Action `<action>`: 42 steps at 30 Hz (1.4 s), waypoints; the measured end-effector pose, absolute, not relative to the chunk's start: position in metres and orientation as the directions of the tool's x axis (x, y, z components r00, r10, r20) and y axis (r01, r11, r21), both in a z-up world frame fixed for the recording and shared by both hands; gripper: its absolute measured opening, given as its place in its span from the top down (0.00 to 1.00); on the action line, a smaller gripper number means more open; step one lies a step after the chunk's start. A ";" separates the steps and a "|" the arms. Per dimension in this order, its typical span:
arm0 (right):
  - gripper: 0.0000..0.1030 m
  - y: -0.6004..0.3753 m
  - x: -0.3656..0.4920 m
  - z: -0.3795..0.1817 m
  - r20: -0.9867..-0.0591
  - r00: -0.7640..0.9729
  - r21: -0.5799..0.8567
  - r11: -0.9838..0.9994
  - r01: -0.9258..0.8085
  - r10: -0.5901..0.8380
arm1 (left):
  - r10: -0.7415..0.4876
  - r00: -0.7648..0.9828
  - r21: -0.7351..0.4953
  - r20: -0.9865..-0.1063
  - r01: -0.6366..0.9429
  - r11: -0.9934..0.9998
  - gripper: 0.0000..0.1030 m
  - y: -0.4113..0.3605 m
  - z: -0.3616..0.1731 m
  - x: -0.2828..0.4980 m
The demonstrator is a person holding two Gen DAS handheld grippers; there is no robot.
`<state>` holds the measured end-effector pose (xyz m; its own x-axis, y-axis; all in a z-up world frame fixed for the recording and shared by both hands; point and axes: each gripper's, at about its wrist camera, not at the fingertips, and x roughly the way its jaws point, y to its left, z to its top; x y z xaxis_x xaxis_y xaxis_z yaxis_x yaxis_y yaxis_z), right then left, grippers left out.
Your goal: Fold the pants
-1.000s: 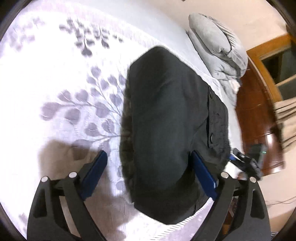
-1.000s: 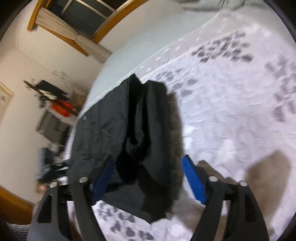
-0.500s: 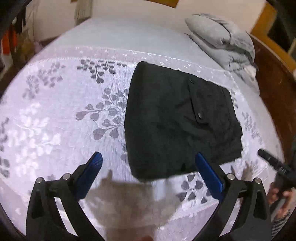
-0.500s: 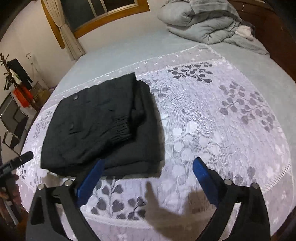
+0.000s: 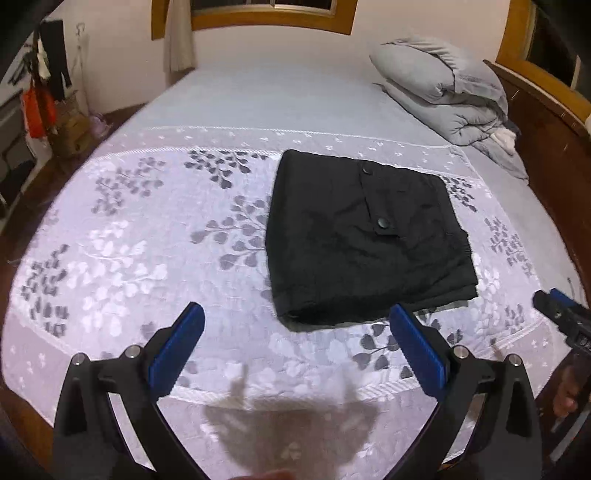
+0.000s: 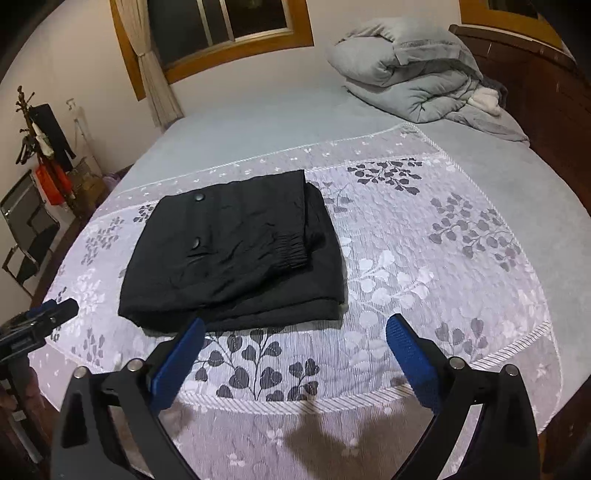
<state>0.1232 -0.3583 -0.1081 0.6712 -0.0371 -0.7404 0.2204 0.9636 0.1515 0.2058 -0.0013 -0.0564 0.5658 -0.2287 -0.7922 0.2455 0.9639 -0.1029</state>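
- Your left gripper: jaws spread wide, nothing between the blue pads, held above the near edge of the bed, angled down at it.
- Your right gripper: jaws wide apart too, empty, blue pads clear of the fabric, also above the near edge.
- Black pants lie folded into a compact rectangle on the bed, flat, touched by neither gripper.
- In the left wrist view the pants sit just beyond the jaws, toward the right pad; in the right wrist view the pants sit beyond the left pad, off to the left.
- Pocket flap with two dark snap buttons faces up on the top layer.
- Elastic cuff shows on the top layer's right side in the right wrist view; a lower layer sticks out past it on the right.
- Pants rest on a white leaf-patterned coverlet spread over the near part of the bed.
- Plain pale sheet covers the far part of the bed.
- Grey folded duvet piled at the far right corner, well apart from the pants.
- Wooden headboard runs along the right side of the bed.
- Window with wooden frame and a curtain on the far wall.
- Coat stand with hanging items at far left.
- Each wrist view catches the other gripper's tip at the frame edge, beside the bed.
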 end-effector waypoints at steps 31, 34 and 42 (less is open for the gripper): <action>0.04 -0.309 0.085 -0.075 -0.720 0.693 0.094 0.982 0.162 -0.046 | -0.192 0.643 -0.014 -0.741 0.270 0.963 0.03 -0.008 -0.014 0.140; 0.04 -0.309 0.085 -0.074 -0.718 0.695 0.098 0.982 0.162 -0.043 | -0.187 0.647 -0.010 -0.740 0.267 0.964 0.03 -0.008 -0.013 0.141; 0.04 -0.308 0.088 -0.074 -0.717 0.695 0.097 0.981 0.170 -0.050 | -0.188 0.659 -0.011 -0.729 0.264 0.964 0.03 -0.007 -0.009 0.143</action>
